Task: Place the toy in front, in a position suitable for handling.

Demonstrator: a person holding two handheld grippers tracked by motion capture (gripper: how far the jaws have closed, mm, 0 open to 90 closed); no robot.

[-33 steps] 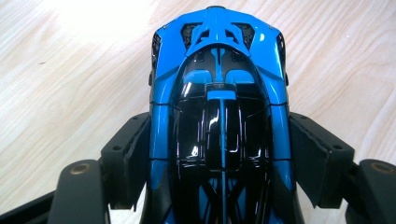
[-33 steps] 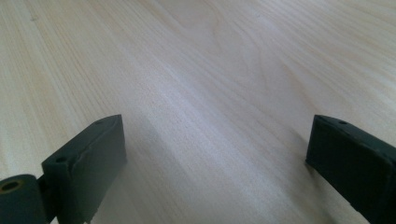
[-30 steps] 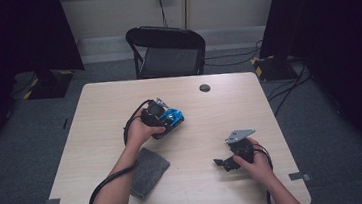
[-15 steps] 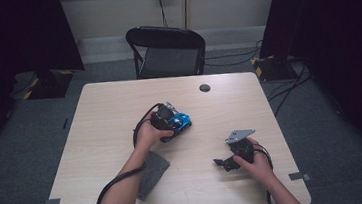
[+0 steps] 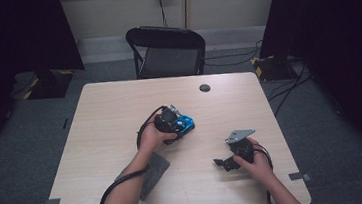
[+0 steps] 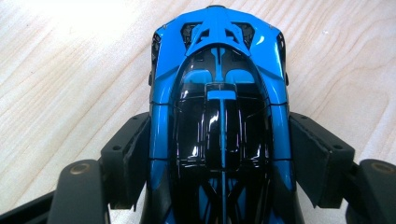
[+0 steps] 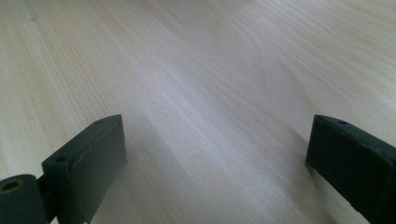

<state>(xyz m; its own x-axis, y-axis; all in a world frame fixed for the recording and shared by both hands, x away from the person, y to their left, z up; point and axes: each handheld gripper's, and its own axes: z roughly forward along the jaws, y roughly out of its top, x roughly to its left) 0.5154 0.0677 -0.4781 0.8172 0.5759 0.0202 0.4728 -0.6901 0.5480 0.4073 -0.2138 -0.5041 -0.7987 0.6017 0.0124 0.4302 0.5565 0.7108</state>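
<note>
Toy car: the blue and black toy car point(image 6: 219, 116) is sitting on the desk point(image 5: 105, 119) near its middle, between the left fingers.
Long axis: it is running toward 12 o'clock in the left gripper view, in line with the fingers.
Left gripper point(image 5: 173, 125): its fingers point(image 6: 128, 154) are closing on the car's two flanks, touching or all but touching.
Right gripper point(image 5: 227, 162): it is resting at about 4 o'clock from the car, well apart, fingers point(image 7: 88, 163) spread wide over bare wood.
Nearer hand: the left, so I judge the coming lift is its job.

Light wood table point(image 5: 105, 119): blue toy car point(image 5: 186, 123) near middle, grey cloth point(image 5: 153, 172) near front-left, black disc point(image 5: 205, 87) far edge.
</note>
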